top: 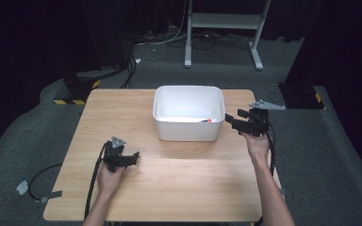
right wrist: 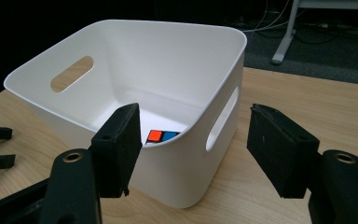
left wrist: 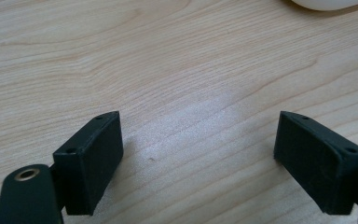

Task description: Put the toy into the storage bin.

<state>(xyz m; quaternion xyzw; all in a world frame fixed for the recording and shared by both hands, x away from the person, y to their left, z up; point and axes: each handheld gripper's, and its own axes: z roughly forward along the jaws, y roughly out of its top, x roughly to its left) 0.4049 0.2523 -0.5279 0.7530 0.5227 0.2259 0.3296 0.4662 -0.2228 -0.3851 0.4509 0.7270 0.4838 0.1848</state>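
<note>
A white plastic tub (top: 188, 127) with rounded corners and cut-out handles stands at twelve o'clock on the pale wooden table (top: 169, 188); inside it, against the wall nearest the right hand, lies a small block with orange-red and blue faces (right wrist: 162, 136), too little of it in sight to say more. The right gripper (right wrist: 193, 149), held at three o'clock of the tub just beside its corner, has its black jaws set apart with that corner between them; the pads touch nothing that can be seen. The left gripper (left wrist: 198, 161) rests at seven o'clock of the tub, well apart from it, low over bare wood; its jaws stand wide and empty. A person's forearms enter from six o'clock.
</note>
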